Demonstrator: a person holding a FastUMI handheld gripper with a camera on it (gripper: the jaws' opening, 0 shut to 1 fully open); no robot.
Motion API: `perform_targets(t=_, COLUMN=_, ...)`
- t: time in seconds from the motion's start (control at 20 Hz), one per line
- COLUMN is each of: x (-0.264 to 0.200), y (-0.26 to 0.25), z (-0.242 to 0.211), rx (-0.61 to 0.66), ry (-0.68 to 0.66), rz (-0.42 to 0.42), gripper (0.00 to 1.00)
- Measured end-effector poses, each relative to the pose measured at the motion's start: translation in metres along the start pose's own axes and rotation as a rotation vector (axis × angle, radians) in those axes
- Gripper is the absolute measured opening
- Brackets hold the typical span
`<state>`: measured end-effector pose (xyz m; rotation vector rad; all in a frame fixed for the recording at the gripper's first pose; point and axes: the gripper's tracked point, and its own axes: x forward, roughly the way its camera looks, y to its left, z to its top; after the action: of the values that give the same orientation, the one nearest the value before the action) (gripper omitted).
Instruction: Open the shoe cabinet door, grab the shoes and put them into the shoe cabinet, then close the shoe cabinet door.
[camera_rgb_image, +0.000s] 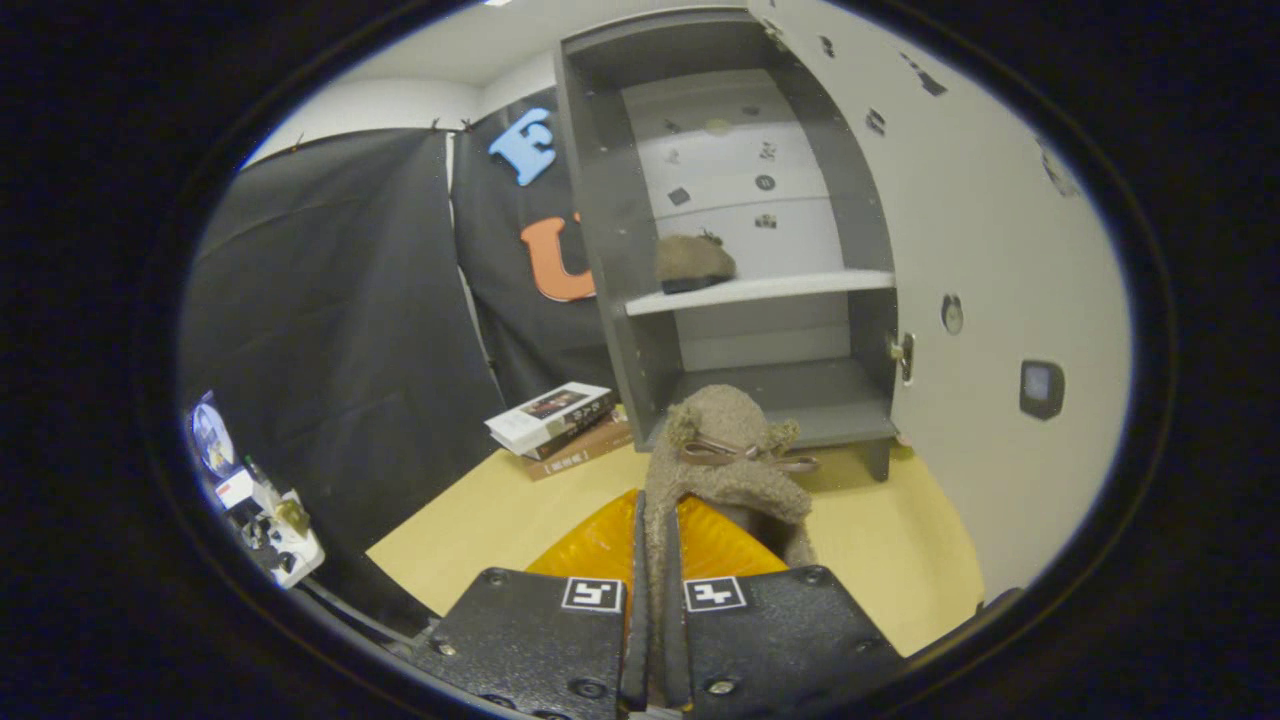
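**One slipper shelved, the second in my grip**

The shoe cabinet (735, 250) stands at the far edge of the table (900, 560) with its door (990, 300) swung wide open to the right, so the opening step looks done. One fuzzy tan slipper (693, 262) already sits on the middle shelf (780, 288). My gripper (655, 620) is clamped on the second fuzzy slipper (730, 470), its fingers pressed close on the slipper's edge, holding it above an orange plate (600, 545) just ahead of the cabinet's bottom compartment. A stack of books (555, 420) lies left of the cabinet. By my reckoning, I am past halfway: this slipper must go inside, then I release it and close the door.
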<state>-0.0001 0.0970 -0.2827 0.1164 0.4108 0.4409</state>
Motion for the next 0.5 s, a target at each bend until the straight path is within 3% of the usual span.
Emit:
perform_targets(t=0.25, x=-0.042, y=0.018, z=0.102, rx=-0.07, ry=-0.149, rz=-0.012, gripper=0.09)
perform_targets(t=0.5, x=-0.066, y=0.011, z=0.204, rx=-0.129, ry=-0.268, rz=-0.099, gripper=0.09)
